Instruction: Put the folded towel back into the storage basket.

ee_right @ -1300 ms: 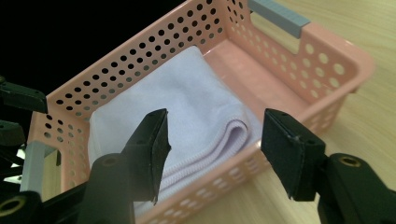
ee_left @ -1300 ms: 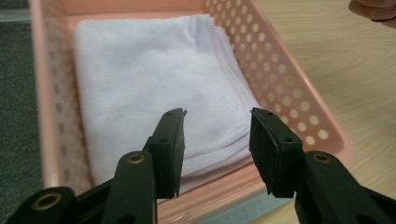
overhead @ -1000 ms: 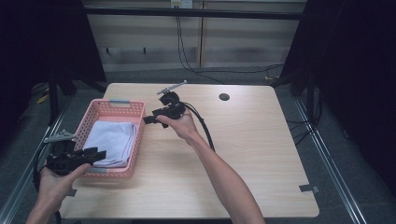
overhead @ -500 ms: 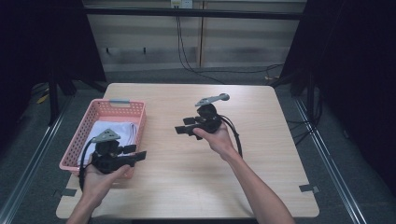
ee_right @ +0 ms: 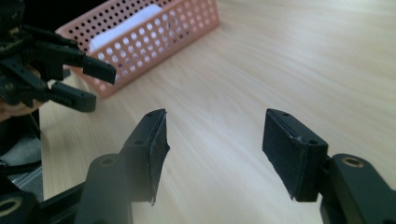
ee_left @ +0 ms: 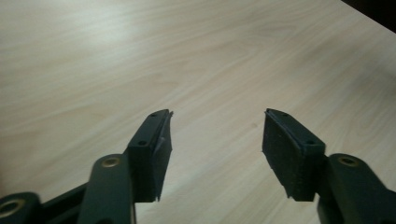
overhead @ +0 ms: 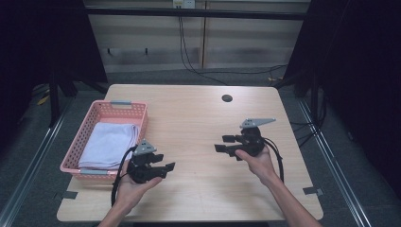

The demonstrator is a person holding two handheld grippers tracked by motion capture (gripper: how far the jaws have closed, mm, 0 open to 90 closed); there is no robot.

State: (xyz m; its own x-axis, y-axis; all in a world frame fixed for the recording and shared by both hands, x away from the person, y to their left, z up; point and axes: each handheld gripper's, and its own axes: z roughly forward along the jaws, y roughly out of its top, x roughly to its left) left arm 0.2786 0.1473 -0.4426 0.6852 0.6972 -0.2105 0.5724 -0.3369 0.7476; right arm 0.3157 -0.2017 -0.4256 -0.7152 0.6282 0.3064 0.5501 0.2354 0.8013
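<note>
Jaws of our left gripper (overhead: pixel 166 168) have just been opening, nothing between; right gripper (overhead: pixel 222 143) jaws spread, empty. Both over the bench (overhead: pixel 198 118), cloth (overhead: pixel 109 144) in basket (overhead: pixel 124 109).

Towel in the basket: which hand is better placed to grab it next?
Left, probably. The left tool sits just off the near right corner of the pink basket holding the towel, jaws open and empty. The right tool, also open and empty, is across the table's bare middle.
</note>
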